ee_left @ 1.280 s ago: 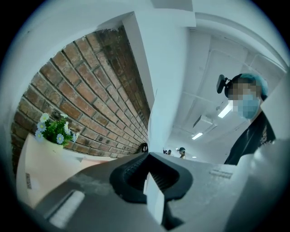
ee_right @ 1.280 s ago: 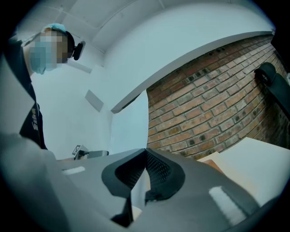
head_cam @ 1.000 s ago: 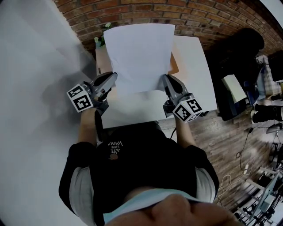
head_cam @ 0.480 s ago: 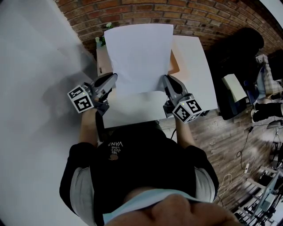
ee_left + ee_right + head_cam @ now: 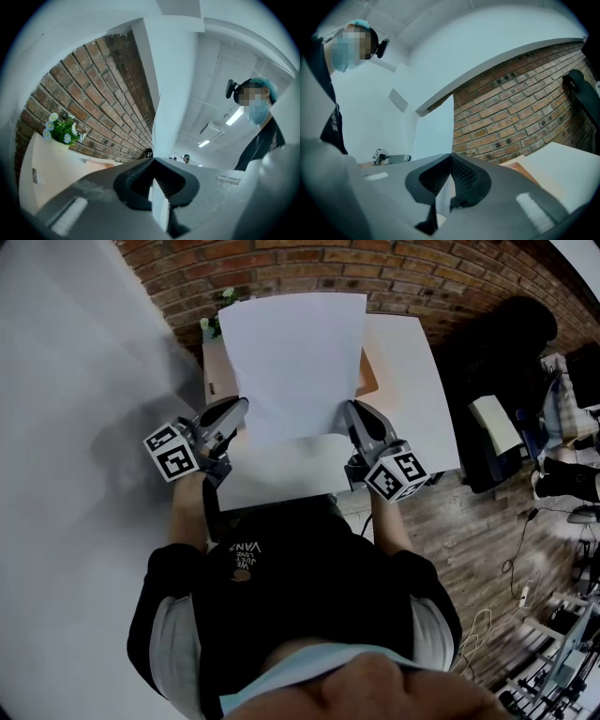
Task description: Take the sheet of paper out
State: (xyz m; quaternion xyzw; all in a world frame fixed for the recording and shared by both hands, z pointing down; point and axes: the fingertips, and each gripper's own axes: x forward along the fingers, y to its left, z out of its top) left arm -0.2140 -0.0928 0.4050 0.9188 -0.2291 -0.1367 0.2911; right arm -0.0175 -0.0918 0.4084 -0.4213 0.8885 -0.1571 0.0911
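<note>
A white sheet of paper (image 5: 295, 357) is held up over the white table (image 5: 412, 381), its lower corners gripped on both sides. My left gripper (image 5: 240, 410) is shut on the sheet's lower left edge, and my right gripper (image 5: 350, 411) is shut on its lower right edge. In the left gripper view the sheet (image 5: 172, 93) rises from between the closed jaws of the left gripper (image 5: 152, 161). In the right gripper view the sheet (image 5: 436, 136) stands edge-on out of the closed right gripper (image 5: 451, 157). A brown folder or envelope (image 5: 369, 381) lies on the table, mostly hidden behind the sheet.
A small pot of white flowers (image 5: 215, 324) stands at the table's far left corner, also seen in the left gripper view (image 5: 61, 131). A brick wall (image 5: 403, 277) runs behind the table. A black chair (image 5: 511, 343) and cluttered shelves (image 5: 562, 634) stand on the right.
</note>
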